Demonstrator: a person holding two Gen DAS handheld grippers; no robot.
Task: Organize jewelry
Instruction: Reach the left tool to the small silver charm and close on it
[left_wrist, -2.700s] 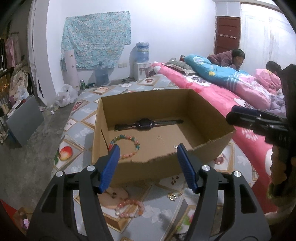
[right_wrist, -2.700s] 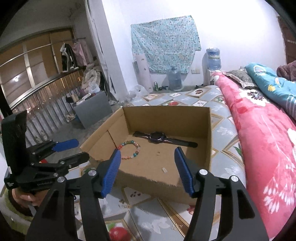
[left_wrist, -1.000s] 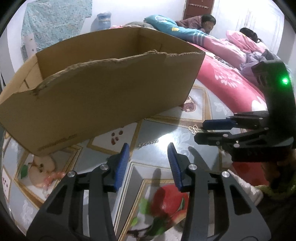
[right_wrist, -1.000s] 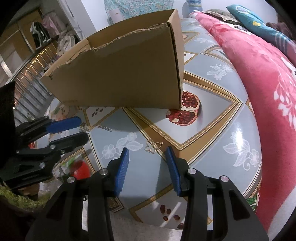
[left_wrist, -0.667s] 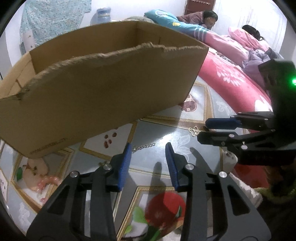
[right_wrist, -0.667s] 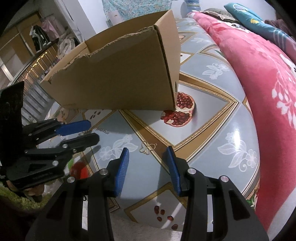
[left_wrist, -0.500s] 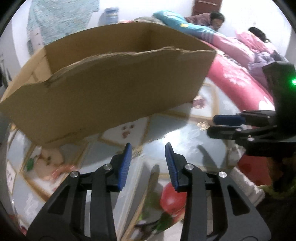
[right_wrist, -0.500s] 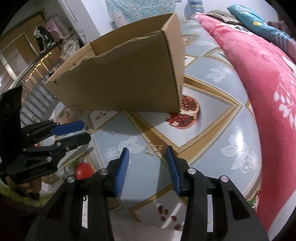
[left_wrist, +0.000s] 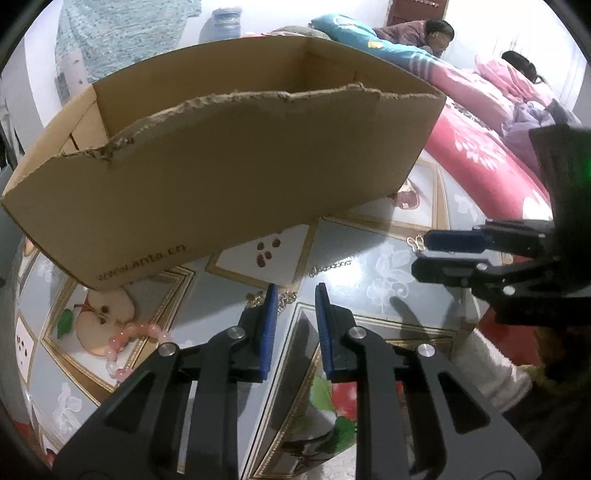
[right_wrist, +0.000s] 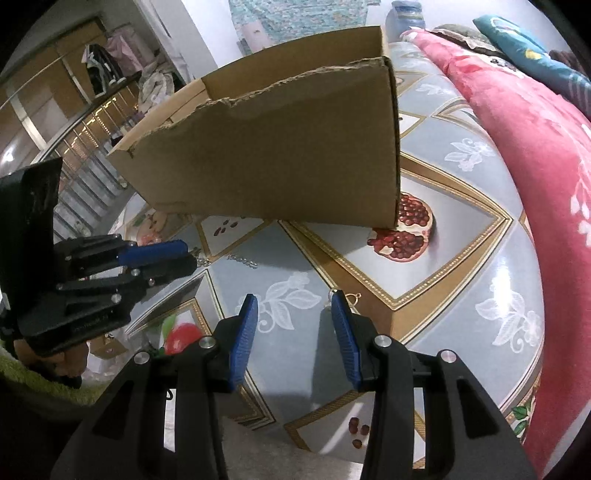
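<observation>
A torn cardboard box (left_wrist: 229, 177) stands on the patterned floor mat; it also shows in the right wrist view (right_wrist: 280, 155). A thin gold chain (left_wrist: 328, 266) lies on the mat in front of the box, its near end between my left gripper's (left_wrist: 293, 295) blue fingers, which are close together but still apart. In the right wrist view the chain (right_wrist: 242, 260) runs out from the left gripper's tips (right_wrist: 188, 254). A small gold earring (right_wrist: 354, 297) lies by my right gripper (right_wrist: 293, 310), which is open. A pink bead bracelet (left_wrist: 133, 334) lies to the left.
A bed with a red quilt (right_wrist: 535, 155) runs along the right side of the mat. Two people (left_wrist: 432, 31) lie on it at the back. Water jugs (right_wrist: 406, 11) and a hung cloth stand by the far wall. Clutter and a railing are at the left.
Both grippers came down from above the box to the mat in front of it. My left gripper has narrowed around the chain's end. My right gripper stays open near the earring.
</observation>
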